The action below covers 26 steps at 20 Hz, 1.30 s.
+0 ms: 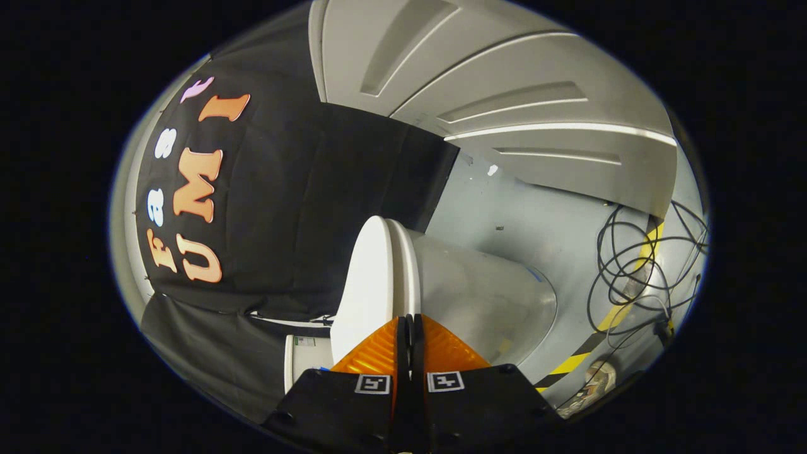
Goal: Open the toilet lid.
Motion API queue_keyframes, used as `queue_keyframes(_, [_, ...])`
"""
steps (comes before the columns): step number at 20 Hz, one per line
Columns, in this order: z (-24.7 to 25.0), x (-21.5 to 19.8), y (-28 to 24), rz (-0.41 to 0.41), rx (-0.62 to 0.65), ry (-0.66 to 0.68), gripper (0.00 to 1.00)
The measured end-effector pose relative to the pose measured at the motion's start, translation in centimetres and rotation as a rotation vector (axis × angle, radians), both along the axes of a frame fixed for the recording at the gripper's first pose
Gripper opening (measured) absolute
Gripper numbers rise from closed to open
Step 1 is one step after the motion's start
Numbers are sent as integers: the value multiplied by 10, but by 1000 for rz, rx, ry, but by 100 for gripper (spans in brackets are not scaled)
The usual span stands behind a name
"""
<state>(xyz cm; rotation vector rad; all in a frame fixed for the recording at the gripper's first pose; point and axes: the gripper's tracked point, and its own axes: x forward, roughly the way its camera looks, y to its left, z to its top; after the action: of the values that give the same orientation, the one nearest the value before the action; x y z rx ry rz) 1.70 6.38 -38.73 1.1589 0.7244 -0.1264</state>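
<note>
Your gripper was clenched, its two orange fingers pressed flat together with no gap between them, their tips set right at the rim of the toilet. Whether a sliver of the rim was pinched between the tips could not be told; nothing showed between them.

The camera was rolled on its side, so the toilet lay across your view. The white lid rose at twelve o'clock from the fingertips, leaning a shade toward eleven. It lay down against the seat, which touched it on the one o'clock side. The grey bowl swelled away toward two o'clock. The task looked barely begun, the lid not yet lifted.

The lid looked like hard, glossy plastic: stiff, fairly light, and probably slick under the pads. It was likely hinged at the far end, so it should swing, not lift free. The best hold seemed to be the near lip, just ahead of your tips, where the seam between lid and seat ran. You would probably have needed to open the fingers, take only the lid's edge, or hook one finger under it, and leave the seat behind. A light squeeze should have sufficed; the risk was a slip and a dropped lid.

Loose cables coiled on the floor at three o'clock, well apart from the toilet.
</note>
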Motion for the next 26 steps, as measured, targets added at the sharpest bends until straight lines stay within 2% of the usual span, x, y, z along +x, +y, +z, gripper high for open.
queue_keyframes(2, [6,11,-6,-7,-98,-43,8])
queue_keyframes(5, [29,22,-4,-10,-155,-67,8])
queue_keyframes(12, [117,46,20,103,-425,-220,8])
queue_keyframes(22, [194,61,70,228,-689,-323,8])
queue_keyframes(26, [229,65,97,275,-734,-369,8])
